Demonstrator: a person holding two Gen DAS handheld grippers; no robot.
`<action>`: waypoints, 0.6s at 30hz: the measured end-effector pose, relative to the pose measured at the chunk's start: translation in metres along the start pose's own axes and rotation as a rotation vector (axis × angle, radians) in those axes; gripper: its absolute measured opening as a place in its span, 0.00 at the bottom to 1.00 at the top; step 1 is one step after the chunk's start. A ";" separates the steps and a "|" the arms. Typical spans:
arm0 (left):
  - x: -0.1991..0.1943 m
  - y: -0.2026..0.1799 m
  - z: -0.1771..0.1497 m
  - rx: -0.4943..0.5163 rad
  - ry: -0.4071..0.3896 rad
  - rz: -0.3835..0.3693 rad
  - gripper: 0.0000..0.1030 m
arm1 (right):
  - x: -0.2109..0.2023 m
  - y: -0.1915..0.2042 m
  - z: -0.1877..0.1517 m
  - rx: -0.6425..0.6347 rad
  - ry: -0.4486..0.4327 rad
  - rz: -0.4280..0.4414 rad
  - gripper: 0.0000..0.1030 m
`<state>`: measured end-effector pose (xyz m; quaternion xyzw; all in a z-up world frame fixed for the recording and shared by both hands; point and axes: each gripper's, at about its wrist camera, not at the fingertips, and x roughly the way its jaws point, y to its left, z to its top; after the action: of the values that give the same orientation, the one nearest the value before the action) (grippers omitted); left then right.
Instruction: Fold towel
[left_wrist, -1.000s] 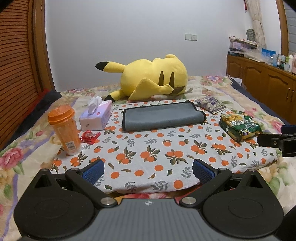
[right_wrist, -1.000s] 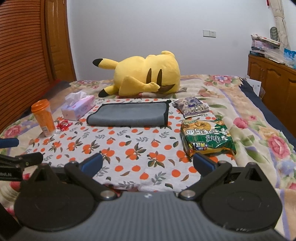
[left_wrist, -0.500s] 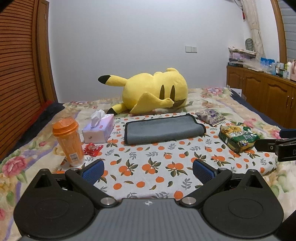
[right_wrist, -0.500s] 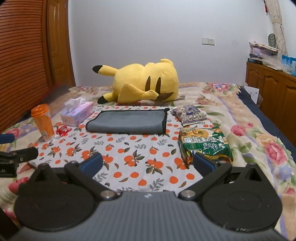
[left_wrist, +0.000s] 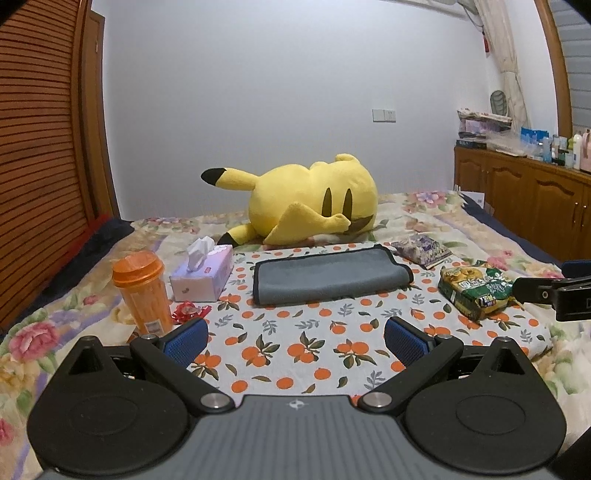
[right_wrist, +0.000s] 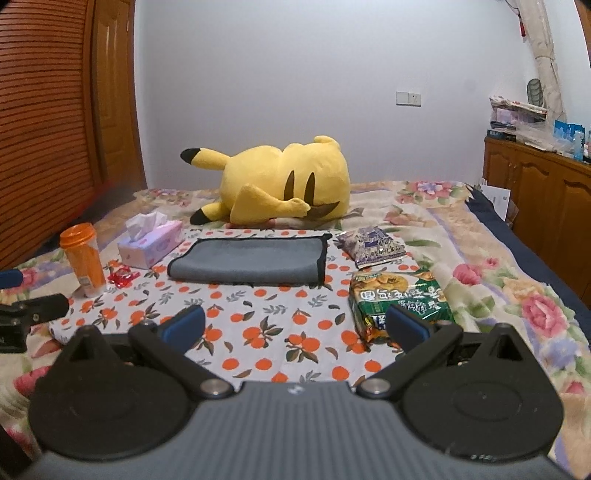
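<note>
Towel lies folded flat, dark edging rightward — each hand-held gripper, left and right, spread wide, well short.

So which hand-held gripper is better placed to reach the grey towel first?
Neither clearly. Both the left hand-held gripper and right hand-held gripper are open and well short of the grey towel. The left lines up slightly better; from the right view the towel sits left of centre.
</note>
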<state>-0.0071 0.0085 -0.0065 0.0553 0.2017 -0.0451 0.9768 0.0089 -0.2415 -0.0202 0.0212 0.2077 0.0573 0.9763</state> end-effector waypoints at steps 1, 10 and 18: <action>0.000 0.000 0.000 -0.001 -0.004 0.000 1.00 | -0.001 0.000 0.000 0.000 -0.004 -0.001 1.00; -0.004 0.002 0.002 -0.005 -0.040 0.002 1.00 | -0.007 -0.003 0.002 0.007 -0.056 -0.013 1.00; -0.008 0.000 0.003 0.001 -0.072 0.003 1.00 | -0.013 -0.004 0.003 0.012 -0.101 -0.017 1.00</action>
<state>-0.0134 0.0085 -0.0004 0.0547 0.1662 -0.0457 0.9835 -0.0008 -0.2474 -0.0123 0.0283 0.1586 0.0464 0.9858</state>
